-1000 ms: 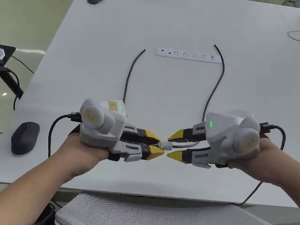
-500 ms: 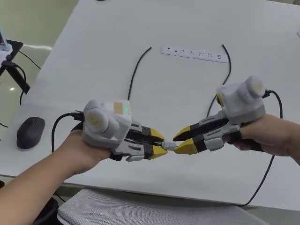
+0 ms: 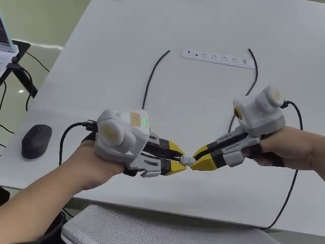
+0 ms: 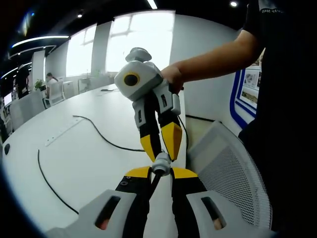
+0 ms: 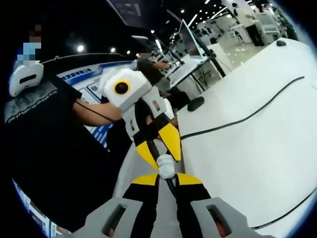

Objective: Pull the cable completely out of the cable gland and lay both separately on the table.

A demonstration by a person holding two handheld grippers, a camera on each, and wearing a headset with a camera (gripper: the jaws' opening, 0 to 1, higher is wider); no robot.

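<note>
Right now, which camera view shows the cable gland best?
The right gripper view: the cable gland is close, its white body side-on. The left gripper view shows it more end-on; the head view, small between the jaw tips.

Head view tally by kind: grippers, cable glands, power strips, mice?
Grippers: 2 (left gripper, right gripper)
Cable gland: 1
Power strip: 1
Mouse: 1
Total: 5

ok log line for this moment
left gripper shut on cable gland | right gripper same | cable inside gland | over table
</note>
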